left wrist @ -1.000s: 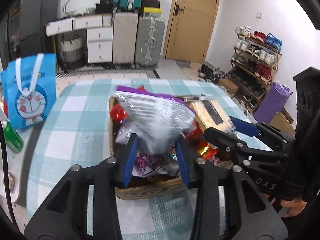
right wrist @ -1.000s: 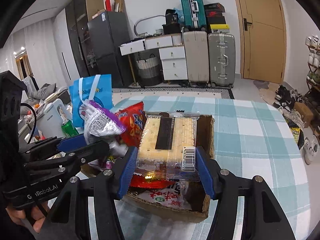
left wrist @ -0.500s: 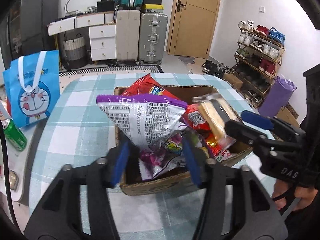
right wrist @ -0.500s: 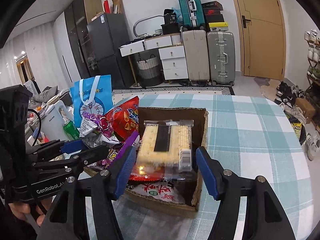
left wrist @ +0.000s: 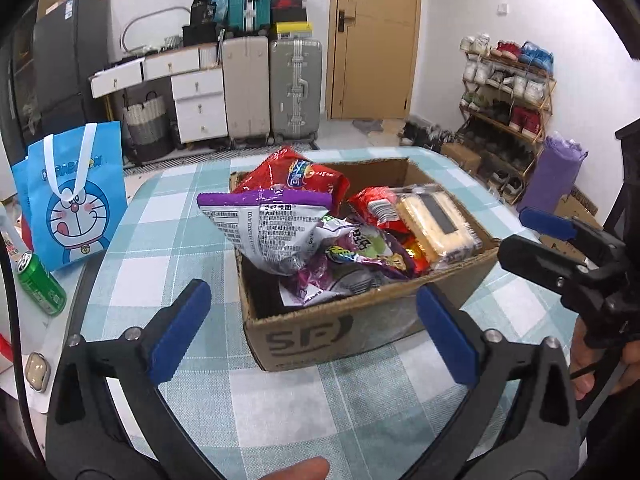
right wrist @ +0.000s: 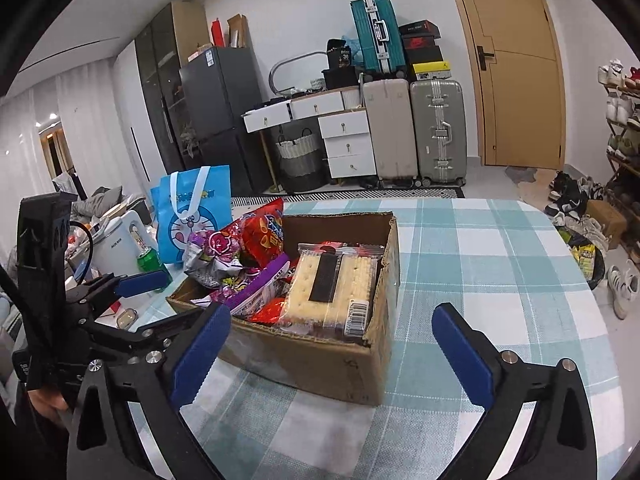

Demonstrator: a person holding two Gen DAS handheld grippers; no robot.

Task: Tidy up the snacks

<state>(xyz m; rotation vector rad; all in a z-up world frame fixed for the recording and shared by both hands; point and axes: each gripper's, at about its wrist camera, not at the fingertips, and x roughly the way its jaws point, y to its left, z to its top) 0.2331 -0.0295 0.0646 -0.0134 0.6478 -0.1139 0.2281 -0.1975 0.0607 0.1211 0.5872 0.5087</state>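
A cardboard box heaped with snacks sits near the middle of a teal checked table, with both handheld claws drawn up just short of its near wall. The left gripper and the right gripper are each opening wide, their blue pads gripping nothing and touching neither box nor packets. Inside, a purple-topped silver chip bag leans against a red chip bag at the far left, while a clear cracker pack lies tilted along the right side over smaller wrappers. The pile rides above the rim, so the loosely propped chip bag could slump or slide out onto the cloth if the box is nudged. A green can and a blue cartoon bag stand at the table's left edge.
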